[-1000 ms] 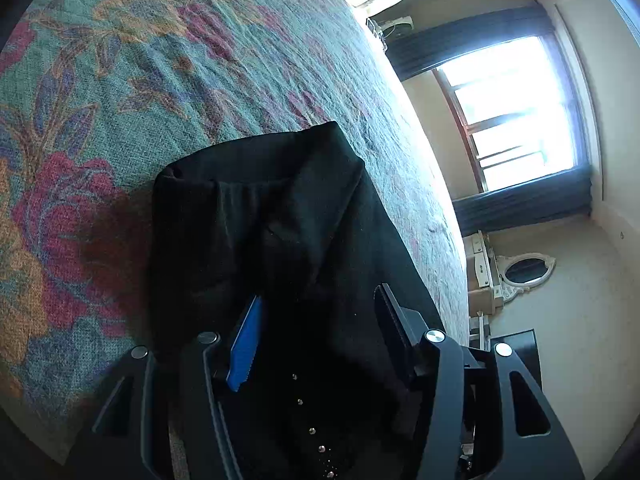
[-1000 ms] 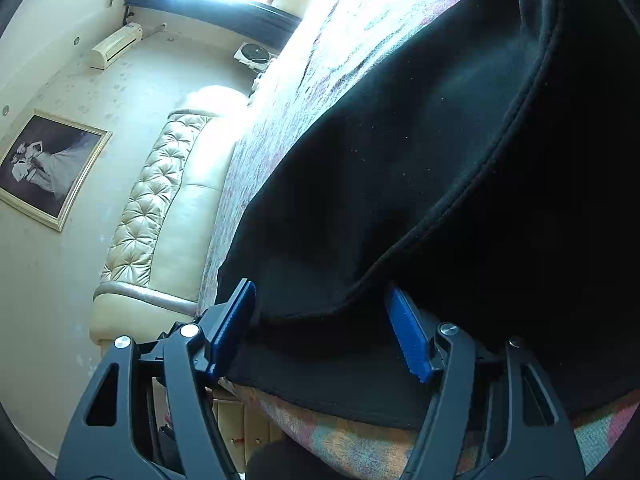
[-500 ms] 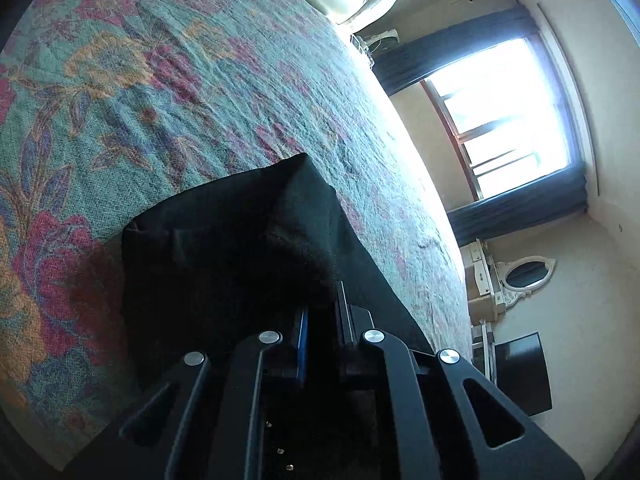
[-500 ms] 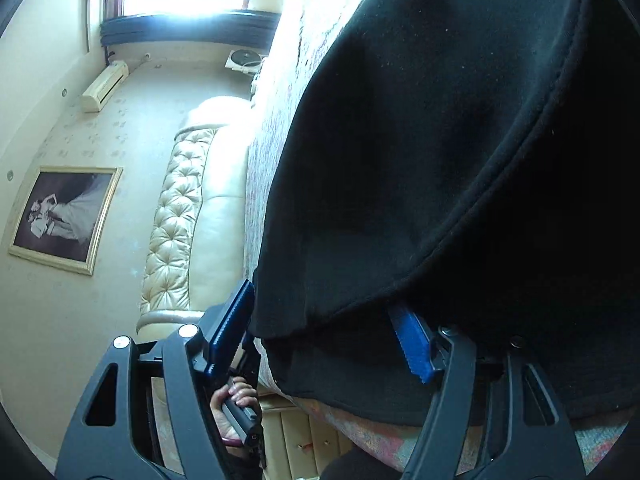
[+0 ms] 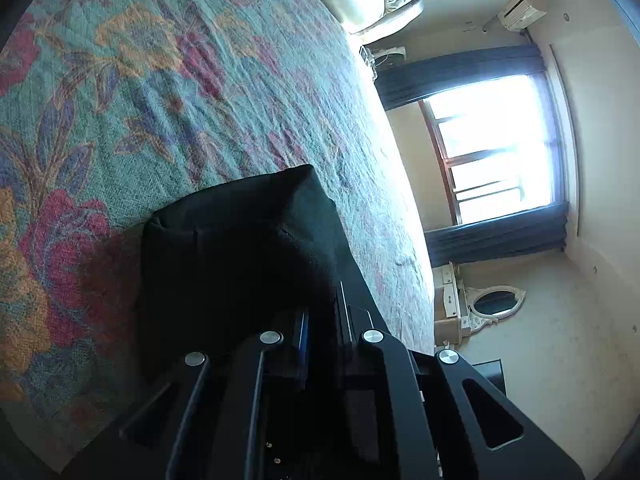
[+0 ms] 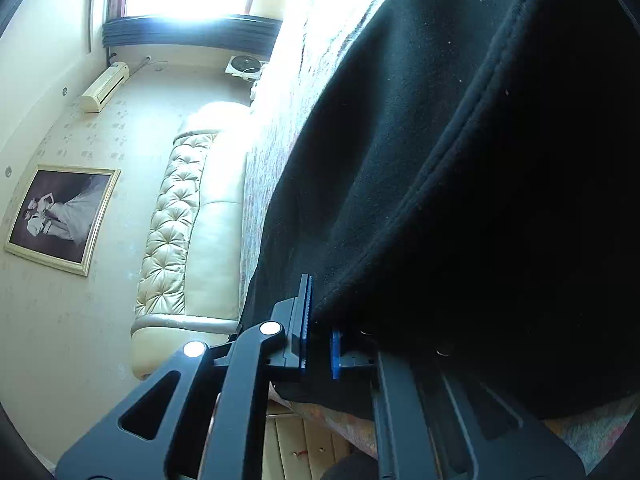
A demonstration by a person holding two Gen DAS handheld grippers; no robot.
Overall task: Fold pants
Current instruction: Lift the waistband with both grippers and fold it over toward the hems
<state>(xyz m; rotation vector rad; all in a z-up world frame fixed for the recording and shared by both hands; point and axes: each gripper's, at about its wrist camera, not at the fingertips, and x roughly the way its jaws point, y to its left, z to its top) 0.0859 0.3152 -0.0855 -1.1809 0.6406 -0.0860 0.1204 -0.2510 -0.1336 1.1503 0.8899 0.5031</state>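
Note:
Black pants (image 5: 236, 256) lie folded on a floral bedspread (image 5: 160, 92). In the left wrist view my left gripper (image 5: 324, 312) is shut on the near edge of the pants, the cloth bunched up ahead of its blue pads. The right wrist view is filled with the same black pants (image 6: 460, 168), a stitched seam running diagonally across them. My right gripper (image 6: 320, 332) is shut on the pants' lower edge, blue pads pinching the fabric, which drapes over the right finger.
A tufted cream headboard (image 6: 180, 224) stands at the bed's far end. A bright window with dark curtains (image 5: 496, 152) and a white dresser with an oval mirror (image 5: 480, 304) are beside the bed. A framed picture (image 6: 60, 216) hangs on the wall. Wood floor (image 6: 304, 440) shows below the bed edge.
Both grippers have gone from open to shut on the pants, the left first, the right after. The left one has lifted slightly, gathering the cloth toward me.

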